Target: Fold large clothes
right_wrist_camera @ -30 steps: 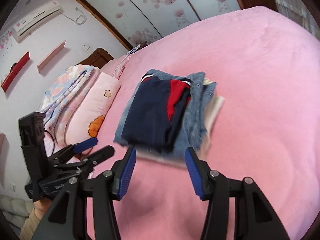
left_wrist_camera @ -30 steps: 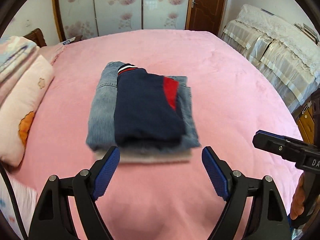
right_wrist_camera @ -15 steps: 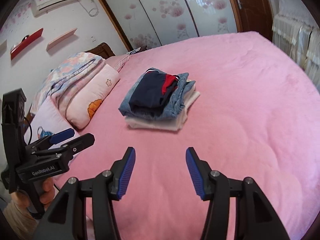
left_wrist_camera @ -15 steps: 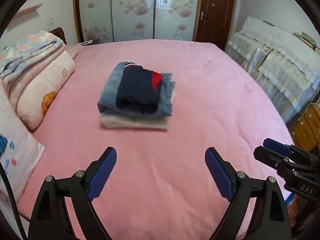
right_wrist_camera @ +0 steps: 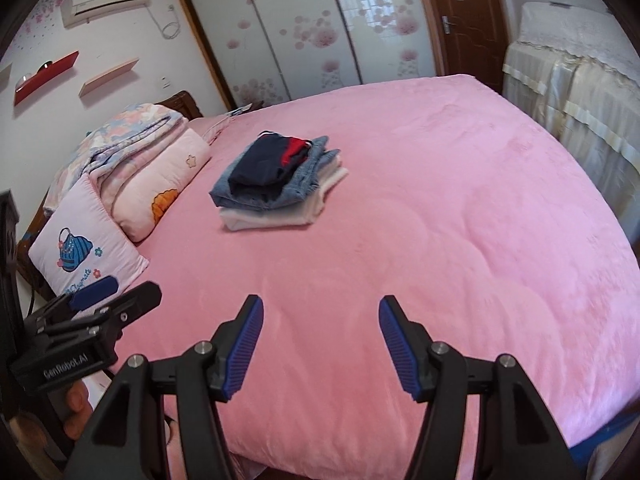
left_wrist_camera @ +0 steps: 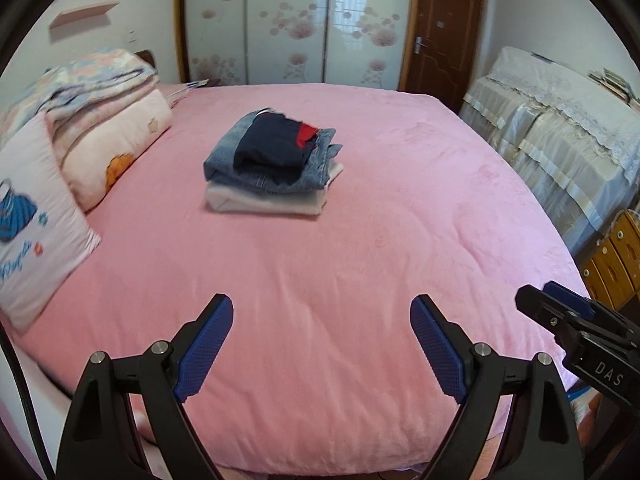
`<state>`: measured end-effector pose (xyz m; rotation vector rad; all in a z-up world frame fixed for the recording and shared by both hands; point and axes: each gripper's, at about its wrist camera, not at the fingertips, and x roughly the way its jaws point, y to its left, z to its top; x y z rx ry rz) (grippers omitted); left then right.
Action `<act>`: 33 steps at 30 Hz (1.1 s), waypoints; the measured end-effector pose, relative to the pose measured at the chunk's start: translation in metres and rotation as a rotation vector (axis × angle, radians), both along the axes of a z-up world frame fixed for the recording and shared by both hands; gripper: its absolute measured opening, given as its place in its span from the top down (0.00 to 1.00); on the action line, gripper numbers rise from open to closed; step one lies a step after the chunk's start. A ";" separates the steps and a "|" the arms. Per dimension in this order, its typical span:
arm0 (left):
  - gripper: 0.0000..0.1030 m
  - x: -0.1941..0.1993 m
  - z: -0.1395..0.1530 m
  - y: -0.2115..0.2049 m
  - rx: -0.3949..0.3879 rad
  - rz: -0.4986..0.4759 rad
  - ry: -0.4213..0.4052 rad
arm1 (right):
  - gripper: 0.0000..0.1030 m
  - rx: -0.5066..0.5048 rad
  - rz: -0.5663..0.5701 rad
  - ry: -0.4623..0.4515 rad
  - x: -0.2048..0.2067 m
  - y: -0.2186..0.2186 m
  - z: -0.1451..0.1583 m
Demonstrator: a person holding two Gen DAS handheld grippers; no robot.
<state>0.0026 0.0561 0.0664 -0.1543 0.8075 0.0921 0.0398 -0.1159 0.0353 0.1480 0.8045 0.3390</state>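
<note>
On the left gripper [right_wrist_camera: 116,300] the casing reads "GenRobot.AI"; the right gripper [left_wrist_camera: 560,308] carries "DAS". The pillow [right_wrist_camera: 86,248] at the bed's left edge has a blue bag picture with cursive script under it, too small to read.

Left to right across the bed [left_wrist_camera: 380,240]: folded quilts [left_wrist_camera: 104,92] and pillows along the left edge, then the stack [left_wrist_camera: 276,164] of folded clothes lying toward the head of the bed, a little left of centre. It is a white piece at the bottom, jeans [right_wrist_camera: 256,196] in the middle, and a navy garment [left_wrist_camera: 272,148] with a red patch on top. To the right, past the bed's edge, stands covered furniture [left_wrist_camera: 560,128].

Compared with a second ago, the stack is much farther from both tools: both have pulled back to the foot edge, and more of the room shows. The left tool's jaws are spread wide with only pink cover between them. The right tool's jaws have just been opening and stand apart, nothing between them.
</note>
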 end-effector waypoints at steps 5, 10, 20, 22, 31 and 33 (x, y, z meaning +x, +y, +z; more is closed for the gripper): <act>0.13 -0.016 -0.012 -0.011 -0.011 0.026 -0.002 | 0.41 -0.028 -0.029 -0.012 -0.019 -0.007 -0.007; 0.13 -0.025 -0.014 -0.021 0.011 0.015 -0.016 | 0.36 -0.070 -0.017 -0.023 -0.031 -0.003 -0.012; 0.13 -0.029 -0.018 -0.026 0.019 0.013 -0.004 | 0.35 -0.110 -0.010 -0.059 -0.047 0.005 -0.011; 0.13 -0.030 -0.019 -0.026 0.013 0.012 0.006 | 0.35 -0.107 -0.010 -0.059 -0.048 0.005 -0.011; 0.13 -0.030 -0.023 -0.025 0.004 0.020 0.023 | 0.35 -0.091 -0.002 -0.055 -0.050 0.004 -0.011; 0.13 -0.030 -0.023 -0.024 0.001 0.022 0.024 | 0.35 -0.088 -0.001 -0.048 -0.050 0.005 -0.011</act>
